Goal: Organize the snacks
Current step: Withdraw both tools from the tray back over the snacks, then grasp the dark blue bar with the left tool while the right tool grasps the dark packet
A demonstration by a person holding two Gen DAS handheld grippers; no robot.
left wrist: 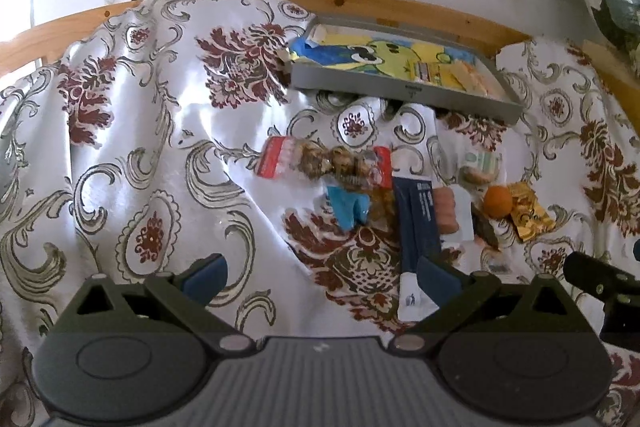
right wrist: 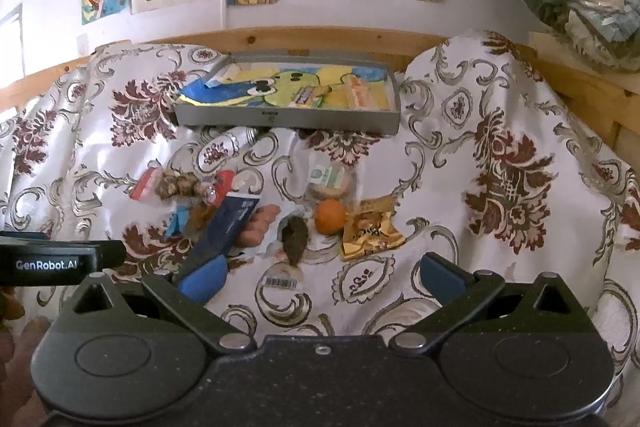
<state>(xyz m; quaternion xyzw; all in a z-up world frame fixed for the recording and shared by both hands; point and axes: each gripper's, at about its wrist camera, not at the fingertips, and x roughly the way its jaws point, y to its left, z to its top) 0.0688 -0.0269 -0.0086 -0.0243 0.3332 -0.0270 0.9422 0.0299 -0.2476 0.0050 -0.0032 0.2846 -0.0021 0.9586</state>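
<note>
I read "GenRobot.AI" in white on the black side of my left gripper [right wrist: 60,263]. A barcode label [right wrist: 281,282] lies on the cloth [right wrist: 500,147]; its digits are illegible to me.

Daylight enters from the left of both views, blowing the satin tablecloth [left wrist: 132,115] out to white glare there, while its folds and the grey tray [right wrist: 288,117] cast soft shadows. Fisheye distortion bows the wooden rail [right wrist: 320,39] and darkens the corners. Focus is soft overall, and small package print is unreadable.
</note>
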